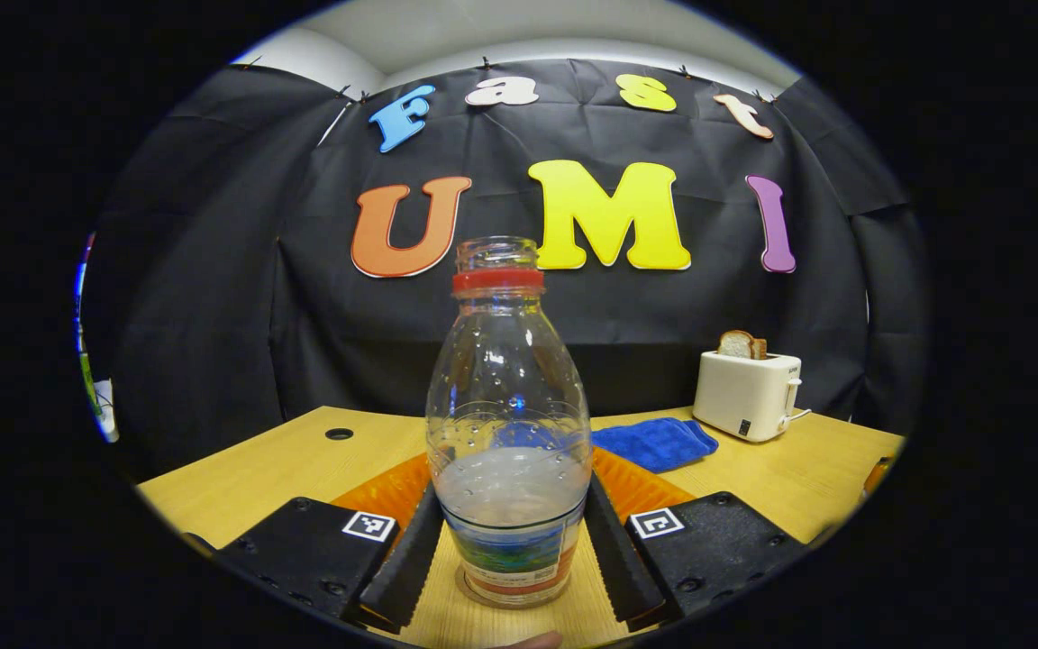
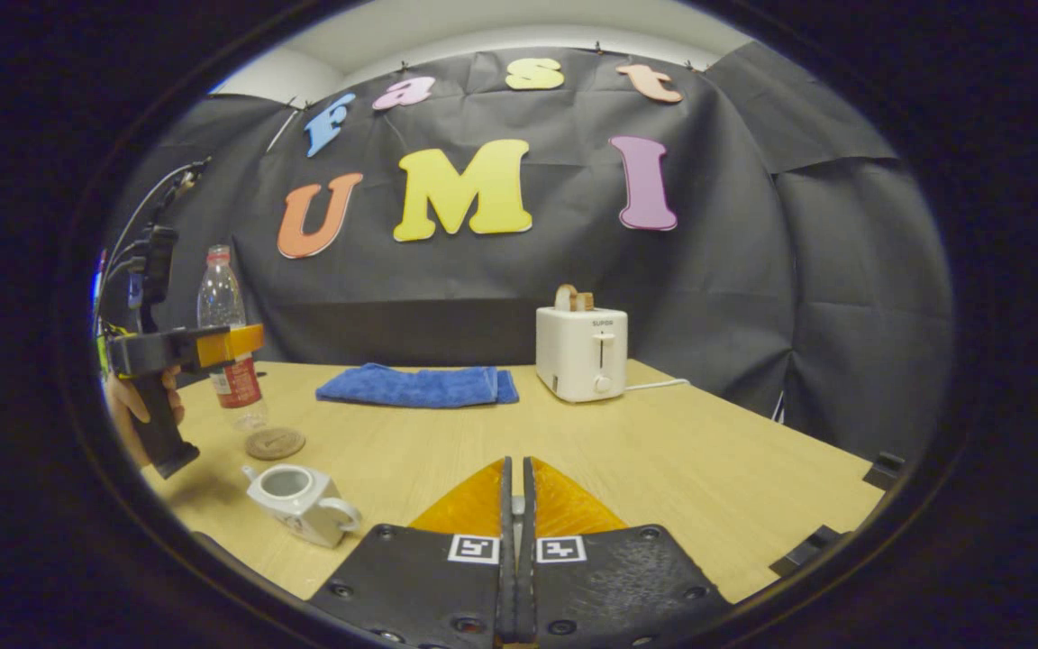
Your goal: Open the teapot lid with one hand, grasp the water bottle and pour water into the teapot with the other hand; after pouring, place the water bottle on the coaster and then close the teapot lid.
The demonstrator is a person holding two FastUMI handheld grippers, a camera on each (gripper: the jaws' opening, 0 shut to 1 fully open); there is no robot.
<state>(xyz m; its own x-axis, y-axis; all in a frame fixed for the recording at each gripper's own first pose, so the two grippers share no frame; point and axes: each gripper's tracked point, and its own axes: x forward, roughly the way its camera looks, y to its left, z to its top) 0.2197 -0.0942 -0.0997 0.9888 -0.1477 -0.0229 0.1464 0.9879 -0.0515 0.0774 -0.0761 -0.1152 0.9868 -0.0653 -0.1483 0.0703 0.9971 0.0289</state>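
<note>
Left tongs (image 1: 512, 550) clamp the bottle (image 1: 510, 433) low, centre frame, above the coaster (image 2: 275, 443). Thin plastic, part full: light, squashy, sloshy. Right tongs (image 2: 516, 514) clenched, empty; teapot (image 2: 301, 501) lower left, lidless.

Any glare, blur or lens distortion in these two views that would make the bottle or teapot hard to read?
Left gripper view: the water bottle is sharp, with small highlights on its clear shoulder; the table edge bows from fisheye distortion. Right gripper view: even, soft lighting; the teapot and coaster sit near the curved left rim, small and slightly stretched; the left gripper there is dim against the dark wall.
</note>
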